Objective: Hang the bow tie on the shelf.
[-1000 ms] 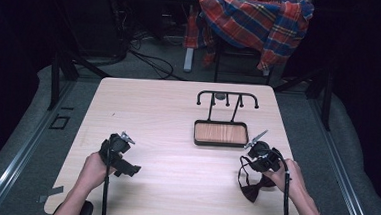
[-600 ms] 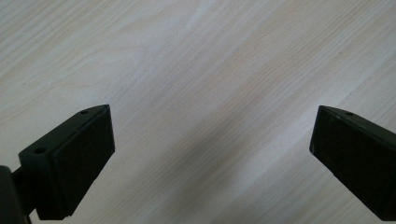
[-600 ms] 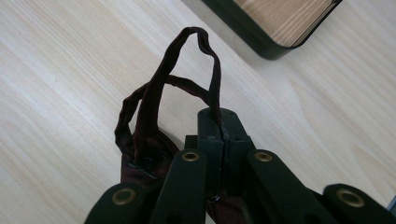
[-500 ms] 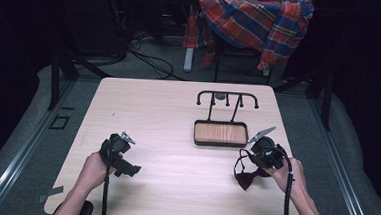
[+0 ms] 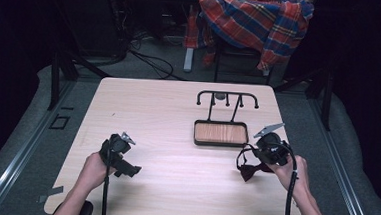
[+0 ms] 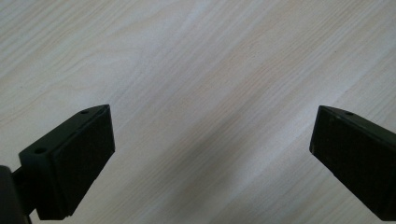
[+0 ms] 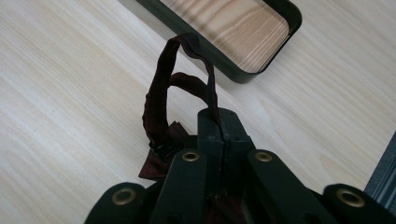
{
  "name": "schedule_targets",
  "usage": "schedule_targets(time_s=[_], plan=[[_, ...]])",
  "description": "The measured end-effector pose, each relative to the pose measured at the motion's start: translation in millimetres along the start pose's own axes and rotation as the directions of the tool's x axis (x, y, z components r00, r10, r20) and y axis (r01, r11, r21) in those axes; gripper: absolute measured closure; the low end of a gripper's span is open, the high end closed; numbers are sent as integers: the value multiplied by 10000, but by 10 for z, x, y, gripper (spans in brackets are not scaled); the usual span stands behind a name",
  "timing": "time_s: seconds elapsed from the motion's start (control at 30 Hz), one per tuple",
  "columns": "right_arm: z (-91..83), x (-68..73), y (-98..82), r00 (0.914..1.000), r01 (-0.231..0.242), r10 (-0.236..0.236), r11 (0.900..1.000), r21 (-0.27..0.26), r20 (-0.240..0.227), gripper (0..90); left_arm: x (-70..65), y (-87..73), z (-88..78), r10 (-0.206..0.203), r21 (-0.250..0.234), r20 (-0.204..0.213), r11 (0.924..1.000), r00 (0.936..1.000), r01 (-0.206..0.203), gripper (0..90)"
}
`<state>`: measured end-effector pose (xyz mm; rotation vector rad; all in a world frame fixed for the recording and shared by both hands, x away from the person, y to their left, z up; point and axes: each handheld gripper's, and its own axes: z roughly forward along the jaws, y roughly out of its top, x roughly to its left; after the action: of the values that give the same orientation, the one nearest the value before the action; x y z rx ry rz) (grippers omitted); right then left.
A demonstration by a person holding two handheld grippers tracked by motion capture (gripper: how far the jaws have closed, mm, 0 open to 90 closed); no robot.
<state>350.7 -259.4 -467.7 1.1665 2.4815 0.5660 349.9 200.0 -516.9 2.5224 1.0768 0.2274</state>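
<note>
The right gripper [image 5: 267,153] has its jaws pressed together on the strap of a dark red bow tie [image 5: 253,167]. In the right gripper view the strap [image 7: 164,86] rises from between the closed jaws, forms a loop and arches toward the near corner of the tray [image 7: 286,14]. The knot of the tie hangs low beside the jaws; whether it touches the table [image 5: 168,111] cannot be determined.

Change over the last second: the right gripper has moved from the near right edge of the table toward the tray, and it now sits just beside the tray's near right corner. The bow tie has travelled with it and now trails to the left of the gripper instead of hanging below the hand. The tie remains outside the tray.

The left gripper [image 5: 119,156] has not shifted. Its jaws stand wide apart over bare tabletop, as the left gripper view confirms, and they hold nothing.

Assessment: the grip on the strap appears secure, and the carry phase is under way. The tray with its black rack [image 5: 228,96] is the probable destination, either for laying the tie on the wooden floor of the tray or for hooking the loop over the rack. The loop is slack and may catch on the tray rim.
</note>
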Motion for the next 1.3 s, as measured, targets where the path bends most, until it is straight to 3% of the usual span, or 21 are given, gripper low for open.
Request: schedule_targets(time_s=[0.43, 0.93, 1.07, 1.3], plan=[[-77, -79, 34, 9986, -401, 422, 9972, -628, 313, 895, -14, 4, 0, 52, -48, 54, 10000, 10000, -52, 1], [-132, -197, 71, 9952, -635, 704, 9931, -985, 680, 895, -16, 15, 11, 84, 38, 86, 10000, 9999, -84, 1], [-154, -279, 156, 9918, -727, 875, 9858, -1513, 936, 895, -15, 17, 15, 77, 43, 89, 10000, 9999, -78, 1], [-136, -343, 285, 9899, -832, 1023, 9796, -1829, 976, 896, -1, 7, 15, 31, 45, 79, 10000, 10000, -31, 1]])
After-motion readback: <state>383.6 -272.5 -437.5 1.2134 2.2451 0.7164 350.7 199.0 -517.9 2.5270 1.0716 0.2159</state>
